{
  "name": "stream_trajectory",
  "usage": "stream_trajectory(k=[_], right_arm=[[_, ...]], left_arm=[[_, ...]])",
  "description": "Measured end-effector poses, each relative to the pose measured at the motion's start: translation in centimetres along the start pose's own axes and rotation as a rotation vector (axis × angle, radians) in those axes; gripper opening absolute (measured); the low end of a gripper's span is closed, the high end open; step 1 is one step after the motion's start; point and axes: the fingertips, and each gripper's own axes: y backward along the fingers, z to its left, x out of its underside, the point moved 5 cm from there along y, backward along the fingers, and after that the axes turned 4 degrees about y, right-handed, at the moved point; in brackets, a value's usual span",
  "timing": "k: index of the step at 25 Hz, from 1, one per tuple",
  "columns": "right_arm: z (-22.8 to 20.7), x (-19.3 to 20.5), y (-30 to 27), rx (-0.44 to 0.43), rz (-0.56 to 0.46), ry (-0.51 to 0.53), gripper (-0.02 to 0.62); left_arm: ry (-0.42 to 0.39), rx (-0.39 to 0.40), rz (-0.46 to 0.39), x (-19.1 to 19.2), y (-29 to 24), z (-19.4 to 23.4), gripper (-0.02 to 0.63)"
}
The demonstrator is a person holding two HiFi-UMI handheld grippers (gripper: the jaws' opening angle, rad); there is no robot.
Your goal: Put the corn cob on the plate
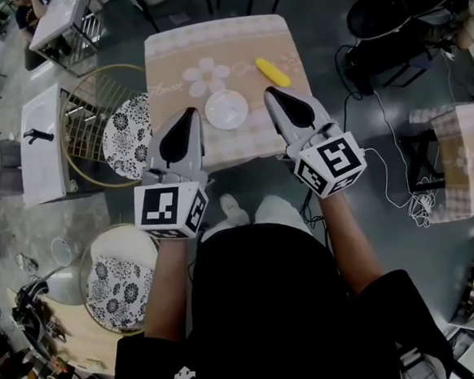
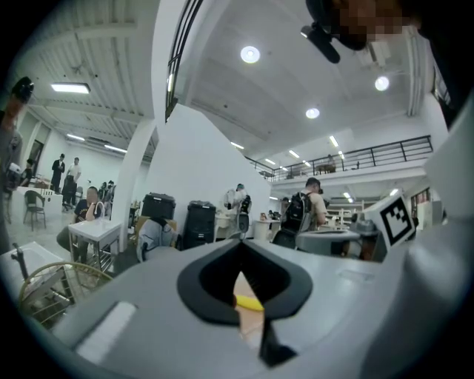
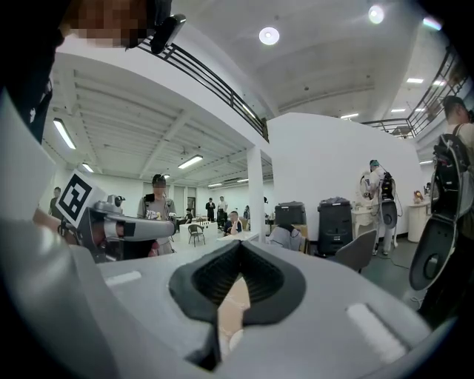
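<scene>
A yellow corn cob (image 1: pixel 273 70) lies on the small cloth-covered table (image 1: pixel 169 59), toward its far right. A small white plate (image 1: pixel 226 109) sits near the table's middle, empty. My left gripper (image 1: pixel 189 116) hovers over the near edge, just left of the plate, jaws together and empty. My right gripper (image 1: pixel 269 94) is just right of the plate and short of the cob, shut with nothing held. In the left gripper view, the corn cob (image 2: pixel 249 302) shows through the notch below the shut left gripper (image 2: pixel 241 252). The right gripper (image 3: pixel 238 252) shows only cloth there.
Two black-and-white patterned round seats (image 1: pixel 128 135) (image 1: pixel 120 285) and a gold wire frame (image 1: pixel 85 107) stand left of the table. A white side table (image 1: pixel 42 147) is farther left. A black chair (image 1: pixel 406 8), floor cables (image 1: pixel 393 152) and another small table (image 1: pixel 455 163) are on the right.
</scene>
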Motion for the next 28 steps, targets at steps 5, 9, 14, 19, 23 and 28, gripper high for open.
stream_trajectory(k=[5,9,14,19,23,28], right_arm=[[-1.0,0.5,-0.5,0.021,0.021,-0.011,0.002],[-2.0,0.7,-1.0,0.04,0.031,-0.017,0.002],[-4.2,1.2,-1.9,0.032,0.035,-0.026,0.002],[-7.1,2.2,-2.8,0.015,0.057,-0.054,0.002],[-9.5,3.4,-3.7,-0.003,0.087,-0.057,0.002],[-12.6,5.7,-4.9,-0.039,0.148,-0.069,0.002]], left_arm=[[0.005,0.016,0.017,0.3,-0.8,0.4,0.009],[0.002,0.025,0.034,0.2,-1.3,0.8,0.009],[0.003,-0.002,0.048,0.4,-2.3,1.6,0.009],[-0.003,-0.029,0.072,1.0,-3.7,1.4,0.009],[0.012,-0.073,0.088,1.5,-4.8,1.6,0.009],[0.027,-0.125,0.105,2.1,-6.2,1.6,0.009]])
